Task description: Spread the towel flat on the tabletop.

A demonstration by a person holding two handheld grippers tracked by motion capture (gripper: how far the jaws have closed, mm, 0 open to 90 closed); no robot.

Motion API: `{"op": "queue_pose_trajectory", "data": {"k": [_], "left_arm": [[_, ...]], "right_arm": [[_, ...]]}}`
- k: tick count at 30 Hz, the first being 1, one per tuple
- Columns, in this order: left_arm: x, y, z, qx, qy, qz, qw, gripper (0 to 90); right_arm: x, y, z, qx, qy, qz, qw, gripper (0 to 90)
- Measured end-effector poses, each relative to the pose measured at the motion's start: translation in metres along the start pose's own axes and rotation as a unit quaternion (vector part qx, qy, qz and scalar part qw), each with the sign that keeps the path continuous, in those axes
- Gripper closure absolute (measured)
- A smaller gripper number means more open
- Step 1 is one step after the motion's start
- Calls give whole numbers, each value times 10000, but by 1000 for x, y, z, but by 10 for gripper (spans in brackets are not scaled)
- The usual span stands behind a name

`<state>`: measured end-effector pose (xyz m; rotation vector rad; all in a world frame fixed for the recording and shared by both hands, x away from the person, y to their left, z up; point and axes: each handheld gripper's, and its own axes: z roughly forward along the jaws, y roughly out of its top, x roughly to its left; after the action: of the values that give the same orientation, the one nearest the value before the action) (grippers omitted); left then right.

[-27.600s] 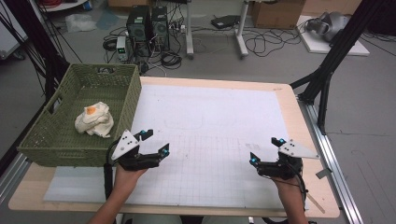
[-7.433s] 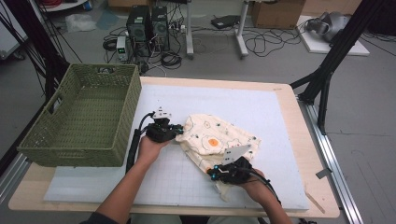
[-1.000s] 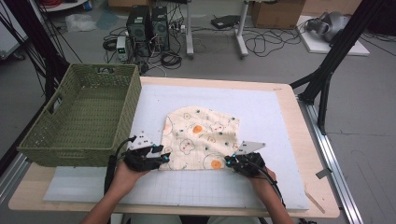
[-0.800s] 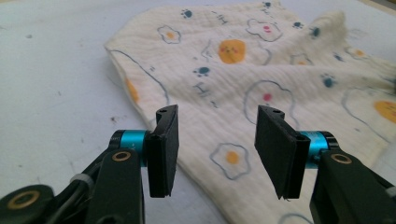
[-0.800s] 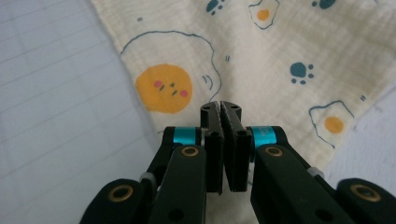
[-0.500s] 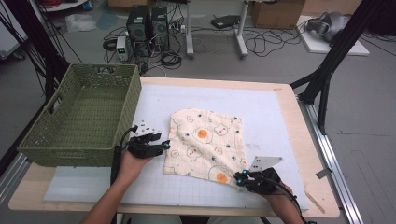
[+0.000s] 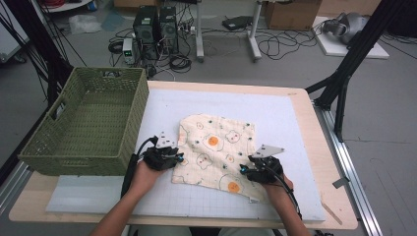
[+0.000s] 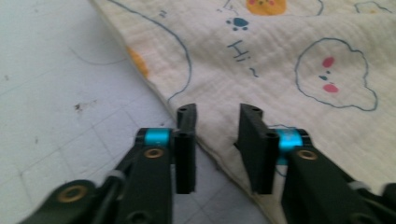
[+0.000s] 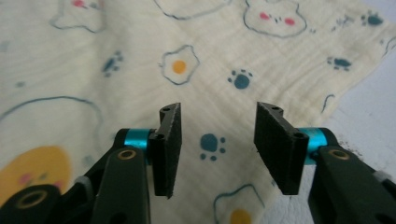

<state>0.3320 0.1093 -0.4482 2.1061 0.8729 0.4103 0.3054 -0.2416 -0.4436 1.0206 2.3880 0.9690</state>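
- Wooden counter (image 7: 314, 105) carried a pale gridded mat (image 7: 275, 123) over most of its top; grey floor with cables and computer towers lay beyond.
- Green woven basket (image 7: 86, 125) sat on the counter's left part, its near right corner close to the left hand.
- Cream cloth (image 7: 216, 147) (image 8: 280, 56) (image 9: 140, 56), printed with fried eggs, paw marks and cloud faces, lay spread nearly flat on the mat at centre, between the two hands, well clear of the basket's inside.
- Left gripper (image 7: 174, 158) (image 8: 215, 140) was at the cloth's left edge. Its jaws had just been closing. In the left gripper view they stood apart with a narrow gap, astride the cloth's hem where it met the mat; pads were not seen pressing fabric, so it read as open.
- Right gripper (image 7: 248, 169) (image 9: 217, 140) was over the cloth's near right part. Its jaws had just been opening; in the right gripper view they stood wide apart above a paw print, nothing pinched between them.
- Cables trailed from both grippers back along the forearms.
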Motion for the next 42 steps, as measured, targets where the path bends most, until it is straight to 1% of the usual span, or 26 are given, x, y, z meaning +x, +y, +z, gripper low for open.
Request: {"op": "queue_pose_trajectory", "data": {"k": [1, 2, 3, 4, 5, 6, 9, 12, 15, 17, 18, 19, 20, 22, 23, 25, 27, 29, 32, 34, 35, 36, 37, 38, 40, 42], "left_arm": [[-4, 0, 0, 18, 38, 104, 9999, 855], [-6, -1, -1, -12, 24, 115, 9999, 861], [-6, -2, -2, -30, -33, 25, 10000, 863], [-5, -3, -3, -32, -122, -55, 9999, 865], [-5, -4, -4, -15, -174, -104, 9998, 866], [-6, -5, -6, 0, -227, -141, 9996, 866], [-10, -8, -11, 39, -431, -189, 9989, 867], [-17, -11, -17, 83, -609, -103, 9981, 866], [-26, -13, -22, 84, -927, -50, 9956, 865], [-30, -12, -23, 70, -1034, 3, 9946, 846], [-29, -11, -23, 52, -1013, -20, 9948, 824], [-28, -9, -22, 12, -949, -94, 9954, 773], [-25, -7, -21, -21, -882, -211, 9959, 699], [-18, -2, -19, -146, -734, -422, 9963, 635], [-13, 2, -18, -209, -662, -518, 9962, 599], [-6, 8, -16, -331, -464, -617, 9965, 563], [1, 13, -13, -470, -305, -727, 9958, 520], [8, 19, -8, -461, -130, -747, 9961, 512], [18, 26, -1, -533, 49, -865, 9948, 507], [26, 31, 5, -393, 123, -968, 9945, 516], [29, 32, 8, -403, 220, -993, 9940, 524], [32, 34, 12, -332, 235, -1014, 9940, 534], [34, 35, 14, -262, 238, -1008, 9943, 539], [36, 38, 18, -212, 310, -996, 9943, 539], [38, 43, 23, -281, 410, -982, 9939, 539], [42, 51, 28, -230, 507, -916, 9942, 539]], "right_arm": [[-3, 0, 2, -45, 86, 122, 9999, 527], [-5, 0, 3, -45, 181, 182, 9997, 563], [-6, 0, 3, -57, 254, 186, 9995, 635], [-6, 0, 2, -53, 346, 177, 9992, 749], [-6, -1, 0, -39, 438, 156, 9989, 832], [-5, -2, -1, -11, 487, 126, 9987, 874], [-4, -4, -9, 125, 548, -55, 9984, 882], [-3, -11, -19, 218, 564, -161, 9980, 882], [-3, -21, -33, 336, 526, -223, 9978, 882], [-5, -25, -40, 429, 434, -256, 9978, 879], [-6, -26, -43, 421, 439, -234, 9979, 871], [-7, -26, -45, 368, 442, -216, 9981, 854], [-8, -26, -47, 292, 422, -167, 9985, 808], [-9, -24, -51, 77, 407, -50, 9991, 738], [-10, -23, -52, -17, 366, -36, 9993, 683], [-12, -20, -53, -170, 275, 2, 9995, 621], [-15, -17, -53, -280, 160, 53, 9995, 585], [-20, -14, -52, -358, 72, 129, 9993, 565], [-26, -13, -48, -404, -8, 190, 9990, 552], [-27, -13, -47, -416, -42, 198, 9989, 549], [-27, -13, -46, -415, -28, 188, 9990, 548], [-27, -13, -46, -412, -37, 182, 9990, 544], [-26, -13, -46, -424, -44, 171, 9989, 542], [-26, -13, -46, -425, -35, 172, 9989, 542], [-26, -13, -46, -421, -21, 161, 9990, 538], [-26, -13, -46, -455, -17, 132, 9989, 536]]}}
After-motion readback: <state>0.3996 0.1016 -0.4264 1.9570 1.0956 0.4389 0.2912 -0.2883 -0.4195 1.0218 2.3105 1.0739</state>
